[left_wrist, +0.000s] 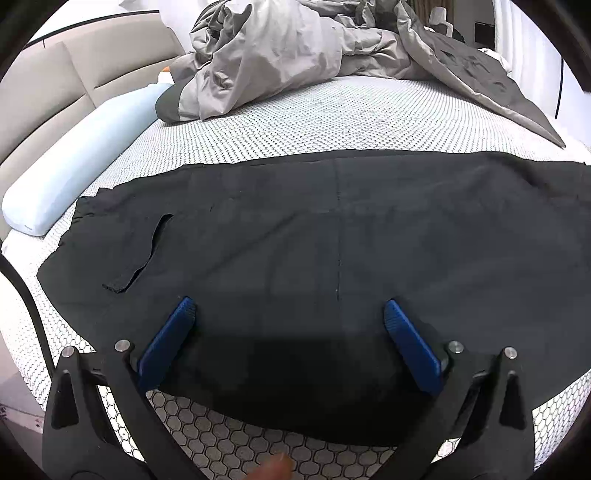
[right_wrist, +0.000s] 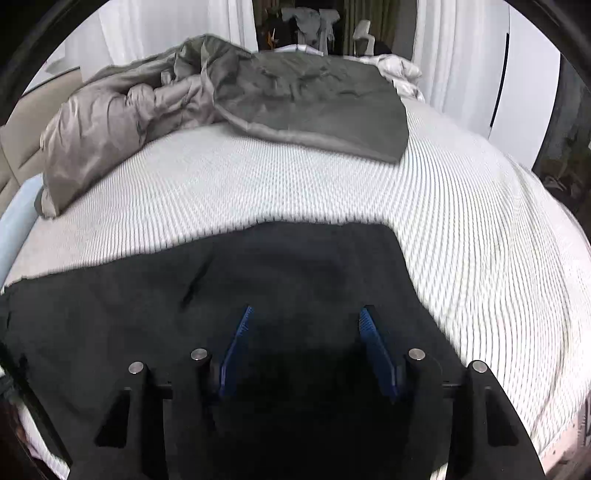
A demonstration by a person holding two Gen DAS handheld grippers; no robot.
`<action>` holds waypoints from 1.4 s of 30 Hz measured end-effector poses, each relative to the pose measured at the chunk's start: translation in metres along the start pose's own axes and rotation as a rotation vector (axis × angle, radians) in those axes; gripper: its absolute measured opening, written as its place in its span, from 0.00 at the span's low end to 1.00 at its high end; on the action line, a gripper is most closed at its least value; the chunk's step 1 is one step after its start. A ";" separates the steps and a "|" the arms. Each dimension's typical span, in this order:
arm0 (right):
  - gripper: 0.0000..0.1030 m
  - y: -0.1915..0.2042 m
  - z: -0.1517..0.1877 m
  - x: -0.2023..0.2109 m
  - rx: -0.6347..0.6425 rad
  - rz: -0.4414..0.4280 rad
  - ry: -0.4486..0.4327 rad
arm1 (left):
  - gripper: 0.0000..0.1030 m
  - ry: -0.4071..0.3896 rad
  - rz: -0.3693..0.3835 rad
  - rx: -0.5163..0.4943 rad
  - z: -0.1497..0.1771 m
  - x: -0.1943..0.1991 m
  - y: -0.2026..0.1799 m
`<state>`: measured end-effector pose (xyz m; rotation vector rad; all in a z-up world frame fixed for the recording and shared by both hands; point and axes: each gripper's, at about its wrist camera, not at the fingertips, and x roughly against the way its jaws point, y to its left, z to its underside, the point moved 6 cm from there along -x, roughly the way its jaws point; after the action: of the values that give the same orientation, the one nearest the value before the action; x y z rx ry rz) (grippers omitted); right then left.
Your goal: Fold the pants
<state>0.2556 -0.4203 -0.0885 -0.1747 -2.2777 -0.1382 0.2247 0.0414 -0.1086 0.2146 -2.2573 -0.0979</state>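
The black pants (left_wrist: 332,240) run past the right edge of the left wrist view and the left edge of the right. The mattress (right_wrist: 480,240) smears with blur at right. The far chair (left_wrist: 441,20) is too small to make out.

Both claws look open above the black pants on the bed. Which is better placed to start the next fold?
Probably the right claw: open, hanging near the end of the pants, where their edge meets the mattress. The left claw, also open, hangs over their middle.

Patterned mattress (left_wrist: 332,110), rumpled grey duvet (right_wrist: 221,96), white curtains (right_wrist: 443,37).
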 end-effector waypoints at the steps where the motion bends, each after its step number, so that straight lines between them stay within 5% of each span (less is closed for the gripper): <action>1: 0.59 0.000 -0.005 -0.005 0.008 -0.010 0.002 | 0.99 0.004 0.002 0.001 0.000 -0.001 -0.001; 4: 0.51 -0.002 -0.021 -0.045 0.069 0.041 0.084 | 0.99 0.017 0.014 0.009 -0.001 -0.006 0.002; 6: 0.31 -0.008 -0.022 -0.076 0.100 0.118 0.150 | 0.99 0.026 0.032 0.022 -0.002 -0.009 0.004; 10: 0.31 -0.012 -0.022 -0.069 0.102 0.137 0.111 | 0.99 0.024 0.039 0.034 -0.003 -0.009 0.008; 13: 0.34 -0.001 -0.024 -0.027 0.068 0.087 0.018 | 0.99 -0.007 0.060 0.041 -0.007 -0.002 0.007; 14: 0.49 0.004 -0.023 -0.014 0.059 0.054 -0.012 | 0.99 -0.033 0.080 0.043 -0.010 0.005 0.005; 15: 0.74 0.011 -0.018 0.004 0.046 0.021 -0.049 | 0.99 -0.055 0.097 0.042 -0.013 0.011 0.002; 17: 0.95 0.027 -0.007 0.032 0.034 -0.017 -0.098 | 0.99 -0.106 0.168 0.029 -0.019 0.027 -0.011; 21: 0.96 0.081 0.025 0.049 0.024 -0.158 -0.083 | 0.99 -0.118 0.288 -0.027 -0.026 0.041 -0.048; 28: 0.96 0.169 0.072 0.022 0.149 -0.310 0.015 | 0.98 -0.037 0.289 -0.175 -0.025 0.030 -0.117; 32: 0.95 0.186 0.096 0.012 0.244 -0.270 0.059 | 0.77 0.008 0.266 -0.203 -0.018 0.017 -0.132; 35: 0.93 0.177 0.102 0.001 0.270 -0.218 0.084 | 0.62 0.022 0.224 -0.218 -0.014 0.007 -0.126; 42: 0.93 0.153 0.092 -0.003 0.246 -0.205 0.086 | 0.61 0.027 0.155 -0.102 -0.009 -0.006 -0.048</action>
<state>0.2154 -0.2558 -0.1446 0.1898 -2.1999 0.0286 0.2411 -0.0045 -0.1139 -0.0133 -2.2269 -0.1270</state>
